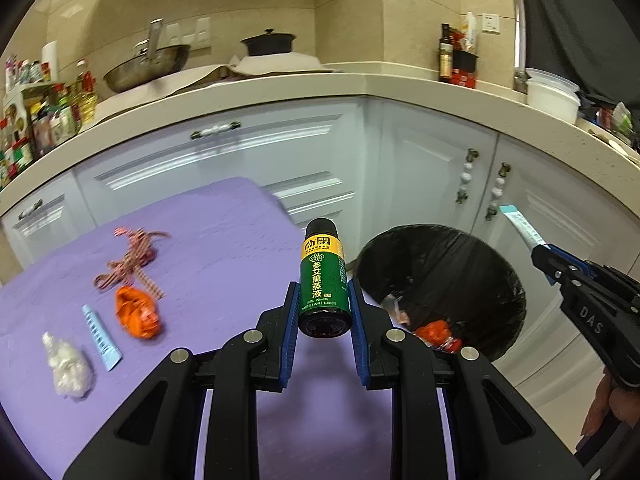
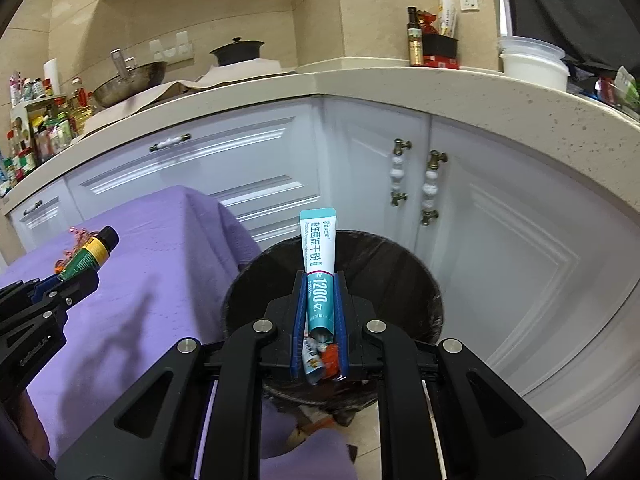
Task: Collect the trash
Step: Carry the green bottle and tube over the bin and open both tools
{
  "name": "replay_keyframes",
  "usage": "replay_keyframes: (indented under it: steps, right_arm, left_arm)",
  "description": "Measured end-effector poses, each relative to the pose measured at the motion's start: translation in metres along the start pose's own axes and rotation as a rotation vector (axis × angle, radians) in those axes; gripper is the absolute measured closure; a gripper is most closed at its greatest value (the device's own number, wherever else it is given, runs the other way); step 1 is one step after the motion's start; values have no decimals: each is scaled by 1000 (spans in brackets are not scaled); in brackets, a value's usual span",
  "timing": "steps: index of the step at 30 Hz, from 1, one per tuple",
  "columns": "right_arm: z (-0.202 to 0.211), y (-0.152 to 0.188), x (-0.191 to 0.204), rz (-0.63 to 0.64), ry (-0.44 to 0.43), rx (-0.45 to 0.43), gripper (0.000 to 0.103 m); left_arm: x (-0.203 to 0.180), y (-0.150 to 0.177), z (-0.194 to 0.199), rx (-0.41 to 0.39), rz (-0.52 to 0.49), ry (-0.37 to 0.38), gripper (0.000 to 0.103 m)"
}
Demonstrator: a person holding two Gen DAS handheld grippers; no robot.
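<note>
My left gripper (image 1: 323, 292) is shut on a small green bottle (image 1: 323, 276) with a black cap, held over the right edge of the purple-clothed table (image 1: 224, 240). My right gripper (image 2: 320, 280) is shut on a teal and white sachet (image 2: 319, 248), held above the black-lined trash bin (image 2: 400, 272). The bin (image 1: 460, 272) holds orange and white wrappers. On the cloth lie a red checked ribbon (image 1: 130, 258), a crumpled orange wrapper (image 1: 138, 312), a pale blue tube (image 1: 101, 336) and a crumpled clear plastic wad (image 1: 68, 364). The right gripper (image 1: 538, 252) also shows in the left wrist view, the left gripper (image 2: 86, 270) in the right wrist view.
White cabinet doors (image 2: 480, 208) with beaded handles stand right behind the bin. The beige counter (image 2: 360, 88) above carries a wok (image 1: 148, 66), a black pot (image 1: 268, 42), bottles and white tubs (image 1: 552, 94). A spice rack (image 1: 36, 120) stands at the far left.
</note>
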State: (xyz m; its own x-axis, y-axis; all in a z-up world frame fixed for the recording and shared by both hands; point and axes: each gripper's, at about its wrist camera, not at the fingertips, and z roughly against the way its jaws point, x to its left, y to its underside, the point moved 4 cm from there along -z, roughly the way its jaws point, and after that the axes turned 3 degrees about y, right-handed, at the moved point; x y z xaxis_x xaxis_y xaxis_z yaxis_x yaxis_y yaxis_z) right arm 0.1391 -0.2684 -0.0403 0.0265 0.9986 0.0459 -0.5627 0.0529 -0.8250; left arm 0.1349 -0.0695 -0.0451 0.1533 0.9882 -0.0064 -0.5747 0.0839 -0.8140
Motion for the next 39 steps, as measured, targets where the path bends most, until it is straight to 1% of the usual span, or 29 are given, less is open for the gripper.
replay_keyframes:
  steps: [4, 6, 13, 19, 21, 23, 24, 25, 26, 28, 29, 32, 34, 39]
  right_arm:
    - [-9, -5, -8, -2, 20, -13, 90]
    - [-14, -6, -11, 2, 29, -15, 90]
    - [-38, -7, -26, -10, 45, 2, 90]
    - [-56, -8, -38, -30, 53, 17, 90]
    - [-64, -9, -41, -37, 54, 20, 88]
    - [-71, -10, -45, -48, 57, 23, 78]
    - [-76, -10, -47, -53, 57, 30, 76]
    - [-79, -10, -48, -58, 58, 35, 76]
    - [-82, -10, -49, -59, 59, 41, 76]
    - [-86, -9, -49, -57, 62, 48, 76]
    - [-86, -8, -50, -57, 62, 49, 76]
    - [-85, -8, -48, -56, 62, 50, 76]
    - [-84, -9, -46, -55, 59, 47, 76]
    - [-74, -11, -36, -58, 38, 38, 76]
  left_arm:
    - [-17, -8, -11, -16, -18, 14, 79]
    - [-27, -11, -19, -12, -29, 23, 78]
    - [-56, -16, -50, 32, -73, 51, 78]
    - [-72, -20, -77, 72, -86, 59, 78]
    - [-77, -20, -88, 101, -91, 66, 78]
    - [-80, -20, -96, 122, -91, 69, 78]
    - [-81, -20, -101, 133, -87, 68, 78]
    - [-82, -20, -103, 138, -86, 65, 76]
    - [-83, -20, -105, 140, -87, 63, 70]
    - [-83, -20, -107, 144, -86, 66, 63]
    - [-83, -20, -107, 143, -84, 68, 61]
    - [-81, -21, -104, 132, -85, 65, 58]
    - [-77, -22, -99, 113, -81, 56, 58]
    - [-58, -23, -80, 82, -61, 35, 52]
